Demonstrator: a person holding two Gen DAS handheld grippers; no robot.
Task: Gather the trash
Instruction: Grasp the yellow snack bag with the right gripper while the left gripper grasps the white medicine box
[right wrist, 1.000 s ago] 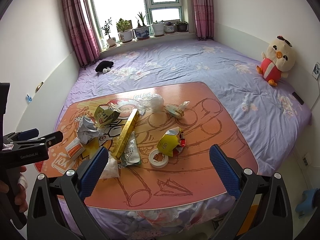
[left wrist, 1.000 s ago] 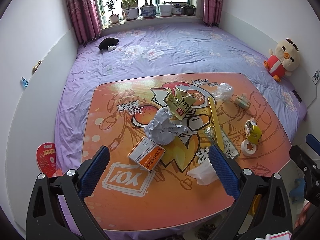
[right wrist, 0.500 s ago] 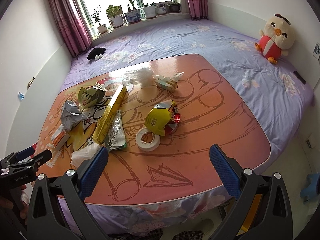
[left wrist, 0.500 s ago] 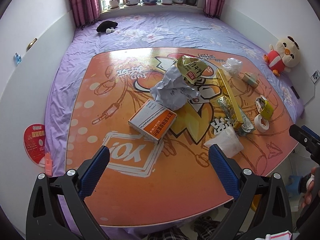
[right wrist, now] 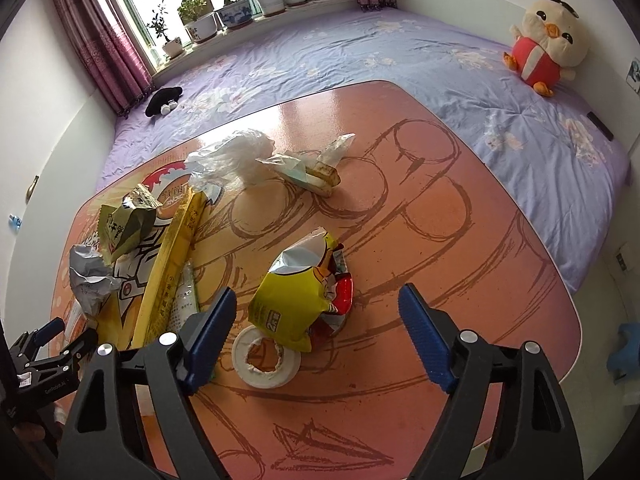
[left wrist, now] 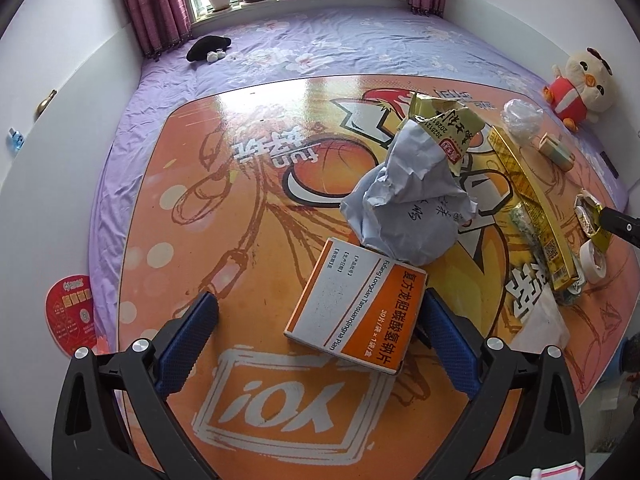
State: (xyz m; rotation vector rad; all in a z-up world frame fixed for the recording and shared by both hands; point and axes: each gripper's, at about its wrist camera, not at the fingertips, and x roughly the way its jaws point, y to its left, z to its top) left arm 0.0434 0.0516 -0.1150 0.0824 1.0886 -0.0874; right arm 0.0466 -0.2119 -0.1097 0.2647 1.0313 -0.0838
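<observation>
My left gripper [left wrist: 318, 334] has its fingers spread wide with nothing pressed. The flat orange-and-white cardboard medicine box [left wrist: 356, 304] lies between them on the orange printed table [left wrist: 224, 184], its right corner just beside my right-hand finger. I judge it light and stiff; the short edges should take a pinch, though it may slide on the glossy top.

My right gripper [right wrist: 316, 334] is closing, the fingers not yet touching anything. Between them sit a white tape roll [right wrist: 267, 357] and, just beyond, a crumpled yellow foil snack bag [right wrist: 298, 300]. I judge the bag soft, light and slippery; the bunched middle offers the best hold. The roll is rigid, best taken across its rim.

Beyond the left fingers a crumpled grey paper wad [left wrist: 408, 204] touches the box: springy, easily crushed. Further off lie a long yellow carton [right wrist: 172, 268] and clear plastic film [right wrist: 236, 156], flimsy.
</observation>
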